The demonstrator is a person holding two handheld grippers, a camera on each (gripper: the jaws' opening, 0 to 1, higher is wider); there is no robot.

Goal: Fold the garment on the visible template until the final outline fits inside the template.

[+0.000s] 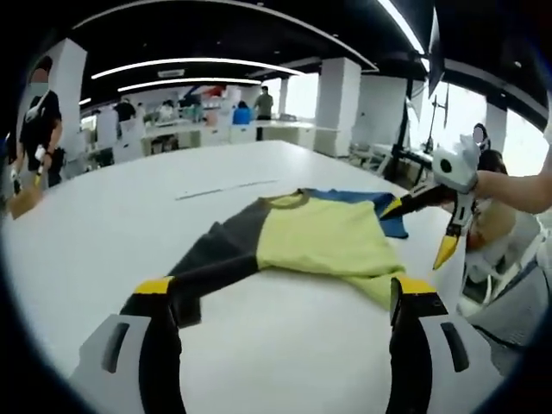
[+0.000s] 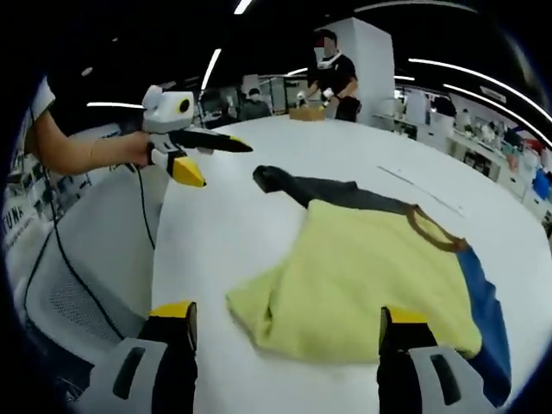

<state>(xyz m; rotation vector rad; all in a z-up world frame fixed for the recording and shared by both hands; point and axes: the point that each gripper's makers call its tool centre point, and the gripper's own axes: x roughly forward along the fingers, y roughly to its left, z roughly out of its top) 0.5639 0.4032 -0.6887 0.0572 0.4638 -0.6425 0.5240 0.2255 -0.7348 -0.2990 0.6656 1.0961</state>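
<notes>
Worktop (image 1: 285,345): white and wide; I see no template outline on it from either view, only a faint line beyond the garment.
Garment (image 1: 319,233): lies flat mid-worktop, yellow body partly bunched, grey sleeve stretched toward my left claw, blue sleeve by my right; I judge folding barely begun.
Left claw (image 1: 285,297): jaws spread, gripping nothing, near the grey sleeve.
Right claw (image 2: 289,323): jaws spread, empty, over the yellow hem, whose underside fold stays hidden.
</notes>
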